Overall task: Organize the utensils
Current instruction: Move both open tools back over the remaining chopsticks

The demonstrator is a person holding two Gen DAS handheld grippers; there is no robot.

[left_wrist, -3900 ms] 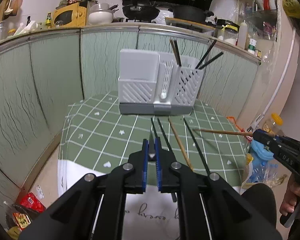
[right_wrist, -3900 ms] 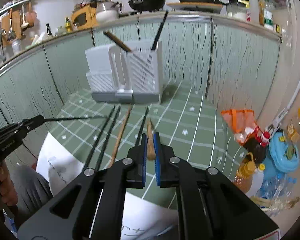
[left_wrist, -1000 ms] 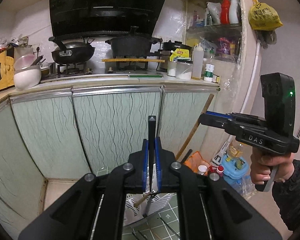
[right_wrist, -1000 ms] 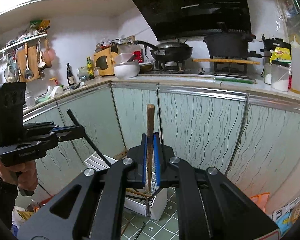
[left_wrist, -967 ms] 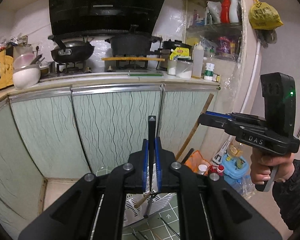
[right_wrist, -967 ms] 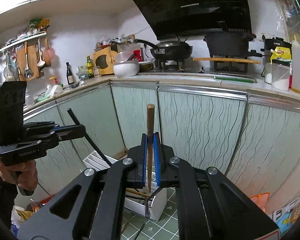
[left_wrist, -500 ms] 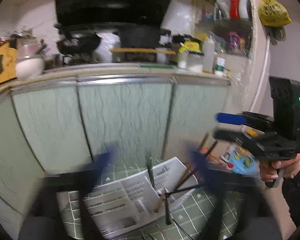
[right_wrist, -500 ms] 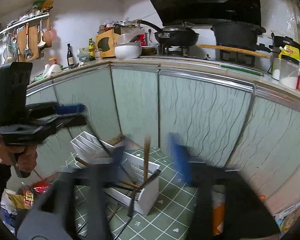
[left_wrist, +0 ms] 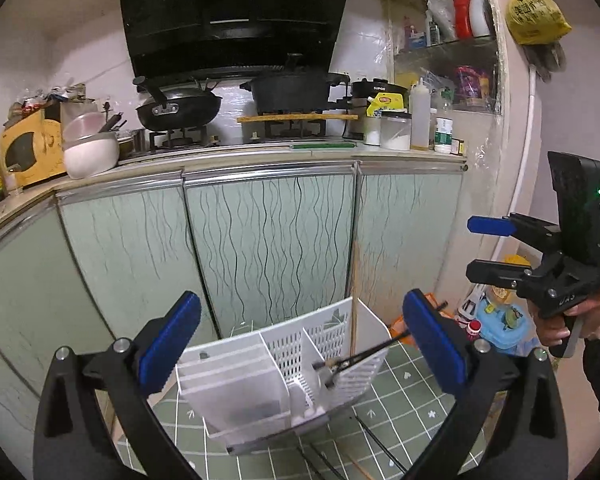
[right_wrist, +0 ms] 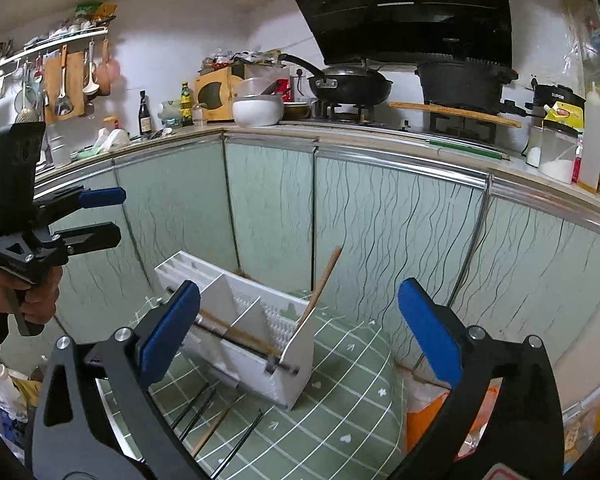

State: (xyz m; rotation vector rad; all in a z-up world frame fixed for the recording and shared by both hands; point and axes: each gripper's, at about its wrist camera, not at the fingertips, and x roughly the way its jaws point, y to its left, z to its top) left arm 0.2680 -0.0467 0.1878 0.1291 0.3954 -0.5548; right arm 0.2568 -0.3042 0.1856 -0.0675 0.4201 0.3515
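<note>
Holder point(left_wrist: 284, 364), white plastic, several compartments, on green checked table point(right_wrist: 340, 432) before pale green cabinets point(left_wrist: 268, 240). Wooden chopstick point(left_wrist: 354, 300) leans upright in right compartment; dark chopsticks point(left_wrist: 364, 356) slant out beside it. More chopsticks point(right_wrist: 204, 420) loose on table, near side of holder. Left gripper point(left_wrist: 296, 340): jaws just opened wide, nothing between, above holder. Right gripper point(right_wrist: 300, 328): jaws likewise just opened wide, empty, above holder.

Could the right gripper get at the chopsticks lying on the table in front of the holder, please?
Probably yes: the right gripper is open and empty, and the chopsticks lie uncovered before the holder.
</note>
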